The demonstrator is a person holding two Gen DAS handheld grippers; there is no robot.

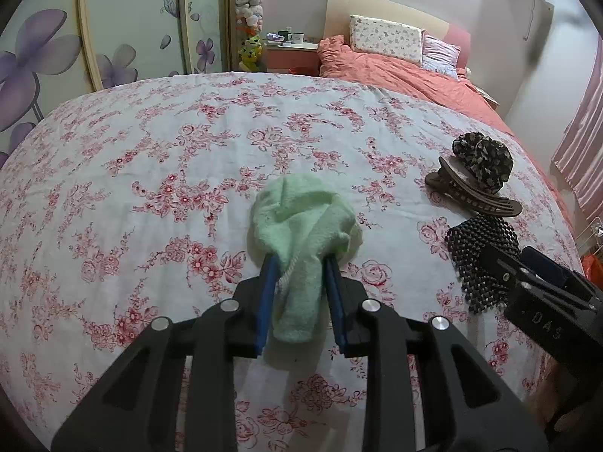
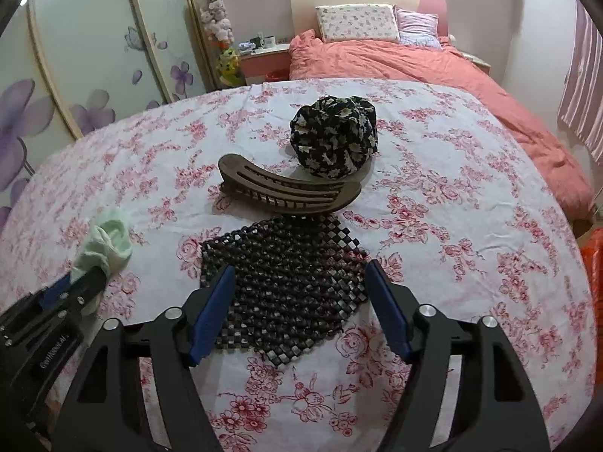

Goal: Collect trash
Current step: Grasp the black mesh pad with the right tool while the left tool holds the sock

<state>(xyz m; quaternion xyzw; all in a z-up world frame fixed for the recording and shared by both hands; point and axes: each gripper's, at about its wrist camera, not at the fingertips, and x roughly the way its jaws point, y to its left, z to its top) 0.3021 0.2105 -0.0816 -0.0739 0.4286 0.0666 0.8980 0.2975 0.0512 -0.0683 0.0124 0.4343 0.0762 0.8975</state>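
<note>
A light green terry cloth lies bunched on the floral sheet, and my left gripper is shut on its near end, blue pads pressing both sides. The right wrist view shows the same cloth at the left with the left gripper on it. My right gripper is open and hovers over a black beaded mat, its pads apart from the mat. Beyond the mat lie a brown hair claw clip and a black floral scrunchie. The right gripper enters the left wrist view at the right edge.
The floral sheet covers the near bed. A salmon duvet and pillows lie at the far end. A flowered wardrobe stands at the left, a nightstand with cups beyond. Something orange shows past the right edge.
</note>
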